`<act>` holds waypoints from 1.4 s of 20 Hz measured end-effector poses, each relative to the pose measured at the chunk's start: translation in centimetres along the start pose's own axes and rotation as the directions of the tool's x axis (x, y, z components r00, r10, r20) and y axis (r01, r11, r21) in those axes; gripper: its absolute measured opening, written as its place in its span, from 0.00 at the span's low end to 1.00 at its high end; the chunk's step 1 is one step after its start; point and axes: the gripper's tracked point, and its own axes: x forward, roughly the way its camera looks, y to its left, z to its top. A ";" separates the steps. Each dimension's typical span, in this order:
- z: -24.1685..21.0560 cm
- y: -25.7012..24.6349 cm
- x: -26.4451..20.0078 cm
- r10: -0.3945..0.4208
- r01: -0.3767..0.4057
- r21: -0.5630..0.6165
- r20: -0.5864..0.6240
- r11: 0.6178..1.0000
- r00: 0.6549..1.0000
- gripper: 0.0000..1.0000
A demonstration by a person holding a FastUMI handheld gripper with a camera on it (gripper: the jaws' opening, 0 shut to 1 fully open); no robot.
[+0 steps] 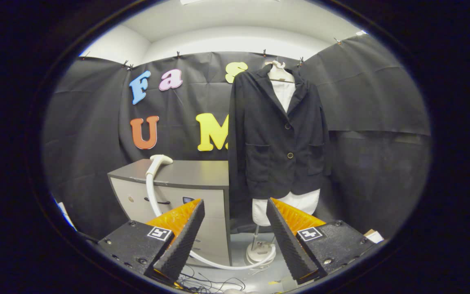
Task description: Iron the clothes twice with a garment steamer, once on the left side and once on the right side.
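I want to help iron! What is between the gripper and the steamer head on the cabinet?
In the gripper view, the open gripper holds nothing. Before the steamer head come only the cabinet front and the white hose.

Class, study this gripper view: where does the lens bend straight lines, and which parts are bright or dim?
Gripper view: fisheye curves the cabinet edges; ceiling bright, dark jacket shows little detail; steamer head sharp; the open tool holds nothing, fingers apart, in focus.

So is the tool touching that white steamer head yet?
Apart. In the gripper view the tool stands open, and the steamer head lies well beyond it on the cabinet.
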 end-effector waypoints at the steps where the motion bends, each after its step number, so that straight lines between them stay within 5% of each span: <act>1: 0.2 0.3 0.3 0.005 -0.005 -0.004 -0.002 1.000 1.000 0.97; 14: 2.0 10.7 11.5 0.210 -0.219 -0.067 -0.122 0.973 0.970 0.97; 28: 1.3 29.0 25.9 0.424 -0.477 -0.120 -0.309 0.871 0.851 0.92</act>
